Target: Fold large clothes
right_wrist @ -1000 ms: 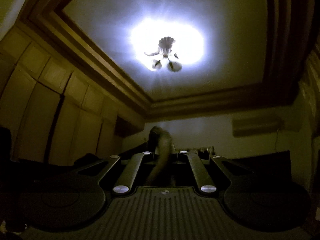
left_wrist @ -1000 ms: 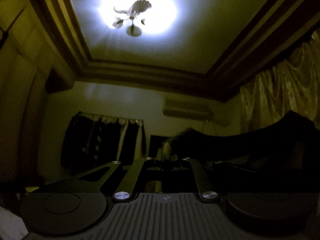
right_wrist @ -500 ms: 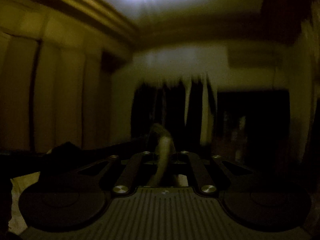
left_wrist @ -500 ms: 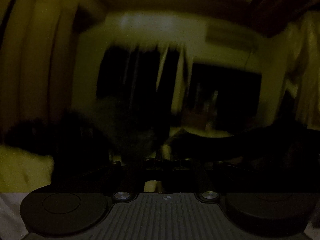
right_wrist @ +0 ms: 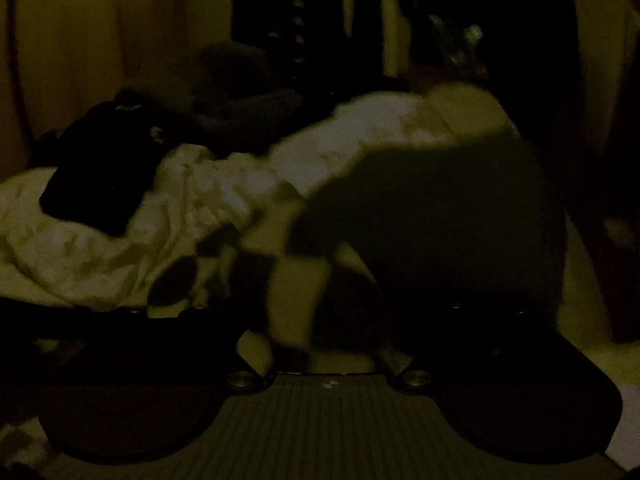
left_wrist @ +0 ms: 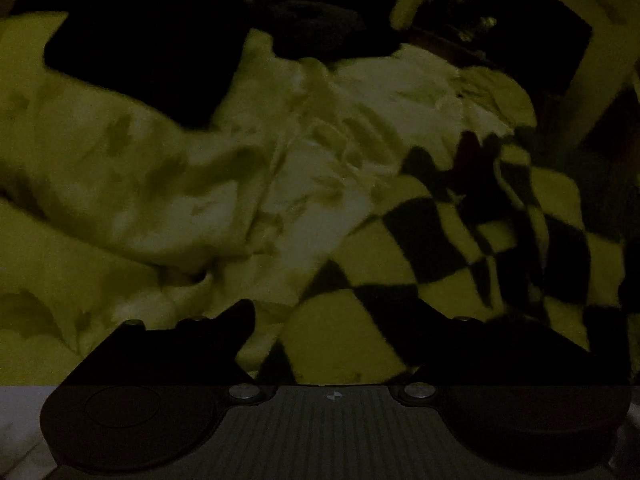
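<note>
Checkered cloth lies crumpled on the pale quilt, just ahead of both grippers. Left gripper has just been opening; its jaws stand wide, nothing pressed between them. Right gripper, also just opening, is spread over the cloth, gripping nothing.

Dim room, rumpled bedding ahead

I see a pale crumpled quilt; a black bag lies on its far left part, dark hanging clothes behind it.
</note>
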`<control>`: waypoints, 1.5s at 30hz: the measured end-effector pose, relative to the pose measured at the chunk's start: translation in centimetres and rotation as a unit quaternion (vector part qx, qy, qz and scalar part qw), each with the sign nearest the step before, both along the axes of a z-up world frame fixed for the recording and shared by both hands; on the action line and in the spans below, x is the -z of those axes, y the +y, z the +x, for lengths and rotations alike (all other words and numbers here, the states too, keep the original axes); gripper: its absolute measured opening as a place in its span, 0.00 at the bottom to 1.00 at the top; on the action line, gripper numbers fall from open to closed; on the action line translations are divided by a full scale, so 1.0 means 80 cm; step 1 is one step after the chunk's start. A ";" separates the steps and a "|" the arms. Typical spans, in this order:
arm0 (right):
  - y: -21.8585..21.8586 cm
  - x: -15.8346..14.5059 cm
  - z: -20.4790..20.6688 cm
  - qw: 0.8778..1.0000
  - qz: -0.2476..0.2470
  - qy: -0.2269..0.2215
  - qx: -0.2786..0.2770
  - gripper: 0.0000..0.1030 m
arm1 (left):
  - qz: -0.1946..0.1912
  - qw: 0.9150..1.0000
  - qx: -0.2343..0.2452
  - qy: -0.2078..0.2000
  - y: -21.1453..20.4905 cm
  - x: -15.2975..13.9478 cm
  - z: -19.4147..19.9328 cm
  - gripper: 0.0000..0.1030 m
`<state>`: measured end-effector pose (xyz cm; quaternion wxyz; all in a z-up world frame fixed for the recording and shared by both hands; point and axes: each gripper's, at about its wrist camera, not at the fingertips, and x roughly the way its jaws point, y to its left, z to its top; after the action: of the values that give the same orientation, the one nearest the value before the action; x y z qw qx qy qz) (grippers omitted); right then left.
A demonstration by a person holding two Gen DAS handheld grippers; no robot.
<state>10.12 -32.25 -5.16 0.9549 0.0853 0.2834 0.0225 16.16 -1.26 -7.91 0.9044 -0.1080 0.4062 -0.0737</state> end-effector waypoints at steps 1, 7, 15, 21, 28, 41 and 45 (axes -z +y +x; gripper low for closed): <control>-0.008 0.005 0.002 1.000 0.022 0.007 0.013 0.81 | -0.004 1.000 -0.005 0.000 0.002 -0.001 -0.001 1.00; -0.022 0.013 -0.010 0.996 0.086 0.010 0.035 0.83 | 0.029 0.999 -0.003 -0.025 -0.009 -0.006 -0.014 1.00; 0.012 -0.048 -0.090 0.996 0.055 -0.051 -0.048 0.88 | 0.010 0.992 0.067 -0.102 0.001 -0.093 -0.109 1.00; 0.051 -0.091 -0.168 0.989 0.009 -0.096 -0.112 0.95 | -0.016 0.987 0.121 -0.101 0.007 -0.109 -0.178 1.00; 0.079 -0.109 -0.237 0.982 -0.078 -0.127 -0.120 0.97 | -0.046 0.989 0.111 -0.086 0.031 -0.100 -0.223 1.00; 0.071 -0.104 -0.270 0.986 -0.104 -0.099 -0.084 0.96 | -0.032 0.982 0.167 -0.081 0.003 -0.108 -0.285 1.00; 0.070 -0.094 -0.272 0.985 -0.128 -0.069 -0.089 0.96 | -0.037 0.979 0.196 -0.050 -0.013 -0.093 -0.291 1.00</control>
<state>-11.62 -26.65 2.35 0.9694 -0.0652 0.2239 0.0767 -7.13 -2.29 -0.44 0.8868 -0.0558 0.3709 -0.2699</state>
